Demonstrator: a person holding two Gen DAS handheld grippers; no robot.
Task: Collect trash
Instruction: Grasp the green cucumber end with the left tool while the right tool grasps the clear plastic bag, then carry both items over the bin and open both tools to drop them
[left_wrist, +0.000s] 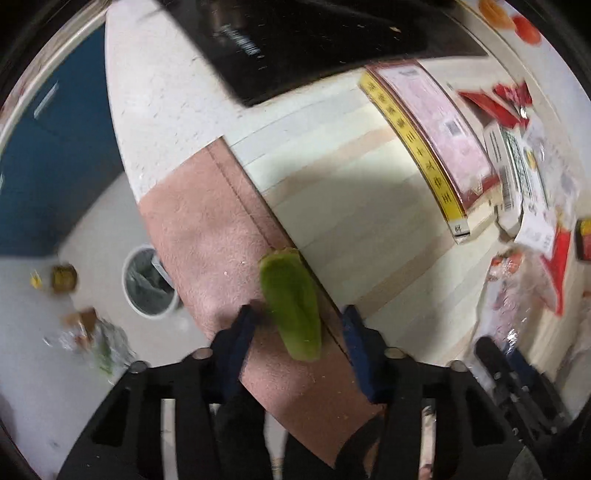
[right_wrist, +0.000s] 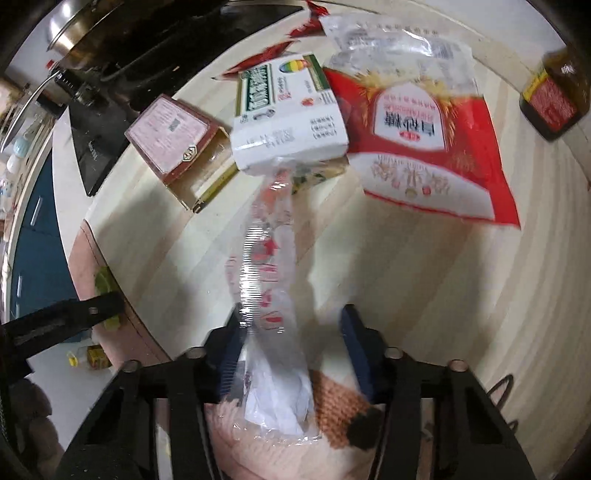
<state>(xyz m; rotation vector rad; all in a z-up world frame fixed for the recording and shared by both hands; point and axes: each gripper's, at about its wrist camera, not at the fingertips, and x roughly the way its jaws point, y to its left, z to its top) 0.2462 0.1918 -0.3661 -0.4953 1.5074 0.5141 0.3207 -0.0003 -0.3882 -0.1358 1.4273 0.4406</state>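
Observation:
A green vegetable scrap (left_wrist: 291, 302) lies on the pink edge of the counter, between the spread fingers of my left gripper (left_wrist: 297, 321), which is open. It also shows small in the right wrist view (right_wrist: 103, 284). My right gripper (right_wrist: 291, 328) is open, with a crumpled clear plastic wrapper (right_wrist: 267, 266) lying between its fingers, stretching up toward a white and green carton (right_wrist: 288, 118). A red and white bag (right_wrist: 424, 147) lies right of the carton. A grey-lined trash bin (left_wrist: 147, 282) stands on the floor below the counter edge.
A flat pink box with a yellow edge (left_wrist: 436, 144) and more packaging (left_wrist: 517, 173) lie on the pale wooden counter (left_wrist: 351, 206). A black cooktop (left_wrist: 295, 40) is at the back. A dark sauce jar (right_wrist: 554, 96) stands far right. Scraps (left_wrist: 85, 332) lie on the floor.

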